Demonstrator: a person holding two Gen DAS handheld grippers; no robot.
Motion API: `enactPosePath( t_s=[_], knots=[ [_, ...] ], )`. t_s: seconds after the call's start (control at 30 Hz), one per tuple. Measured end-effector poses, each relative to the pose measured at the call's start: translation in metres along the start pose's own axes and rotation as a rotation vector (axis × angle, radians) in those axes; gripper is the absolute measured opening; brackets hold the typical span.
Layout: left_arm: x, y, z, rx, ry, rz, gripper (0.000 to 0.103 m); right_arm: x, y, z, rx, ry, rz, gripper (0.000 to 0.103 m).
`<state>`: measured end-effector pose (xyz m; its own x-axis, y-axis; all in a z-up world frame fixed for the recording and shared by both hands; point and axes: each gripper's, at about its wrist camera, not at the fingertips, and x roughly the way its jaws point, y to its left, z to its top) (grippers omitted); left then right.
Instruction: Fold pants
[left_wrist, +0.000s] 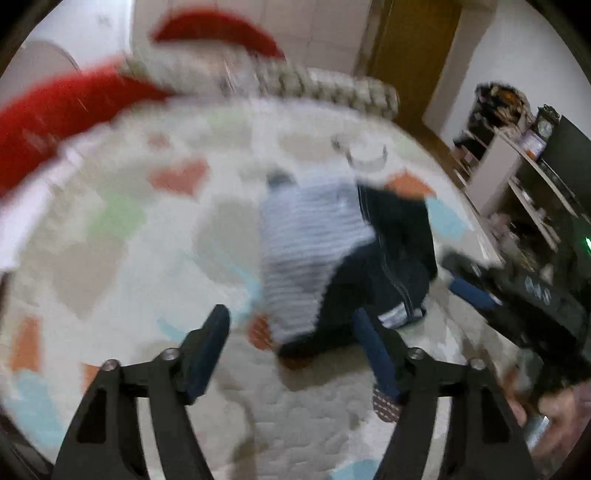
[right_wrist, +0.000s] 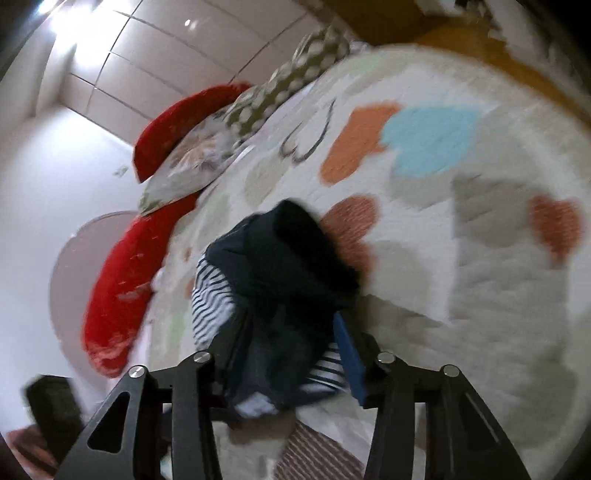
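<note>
Between my right gripper's (right_wrist: 284, 354) spread jaws sit the pants (right_wrist: 280, 266), bunched on the bed (right_wrist: 480, 295). My left gripper (left_wrist: 291, 343) hangs open just short of them. I judge folding barely begun; next I must pinch an edge.

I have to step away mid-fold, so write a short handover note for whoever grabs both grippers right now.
Left gripper: open, holding nothing, poised above the near edge of the pants.
Right gripper: jaws apart around the dark fabric; frames too blurred to tell whether they grip it.
Pants: bunched in a heap on the patterned bedspread, striped lining showing.
Done: no neat fold visible.
Left: spread flat, then fold.
</note>
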<state>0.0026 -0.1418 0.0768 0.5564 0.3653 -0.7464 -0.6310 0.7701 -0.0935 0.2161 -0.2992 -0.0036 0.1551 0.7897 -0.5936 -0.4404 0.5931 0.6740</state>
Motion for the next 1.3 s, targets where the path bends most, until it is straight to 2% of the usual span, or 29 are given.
enactPosePath(
  t_s=[0.1, 0.13, 0.17, 0.23, 0.37, 0.4, 0.53, 0.7, 0.83, 1.0, 1.3],
  knots=[
    [-0.048, -0.004, -0.004, 0.011, -0.211, 0.174, 0.089, -0.032, 0.004, -0.011, -0.040, -0.060, -0.031, 0.055],
    [-0.066, -0.007, -0.007, 0.014, -0.286, 0.210, 0.099, -0.041, 0.004, -0.016, -0.049, -0.069, -0.043, 0.056],
    [-0.079, -0.008, -0.009, 0.017, -0.336, 0.226, 0.103, -0.050, 0.007, -0.024, -0.065, -0.078, -0.060, 0.057],
    [-0.116, -0.013, -0.016, 0.028, -0.462, 0.248, 0.103, -0.063, 0.011, -0.036, -0.097, -0.098, -0.088, 0.057],
    [-0.153, -0.012, -0.017, 0.036, -0.541, 0.215, 0.103, -0.088, 0.032, -0.064, -0.229, -0.142, -0.143, 0.057],
    [-0.161, -0.013, -0.020, 0.038, -0.534, 0.195, 0.103, -0.094, 0.038, -0.071, -0.263, -0.155, -0.167, 0.057],
    [-0.163, -0.010, -0.024, 0.025, -0.417, 0.110, 0.103, -0.115, 0.050, -0.090, -0.329, -0.168, -0.215, 0.059],
    [-0.114, -0.009, -0.033, 0.034, -0.206, 0.137, 0.103, -0.121, 0.049, -0.098, -0.361, -0.172, -0.280, 0.063],
    [-0.074, -0.012, -0.049, 0.051, -0.057, 0.142, 0.103, -0.107, 0.041, -0.104, -0.366, -0.124, -0.336, 0.063],
    [-0.056, -0.018, -0.066, 0.080, 0.014, 0.094, 0.103, -0.084, 0.036, -0.113, -0.406, -0.056, -0.386, 0.063],
    [-0.039, -0.014, -0.071, 0.049, 0.096, 0.032, 0.103, -0.073, 0.035, -0.118, -0.428, -0.040, -0.427, 0.063]
  ],
)
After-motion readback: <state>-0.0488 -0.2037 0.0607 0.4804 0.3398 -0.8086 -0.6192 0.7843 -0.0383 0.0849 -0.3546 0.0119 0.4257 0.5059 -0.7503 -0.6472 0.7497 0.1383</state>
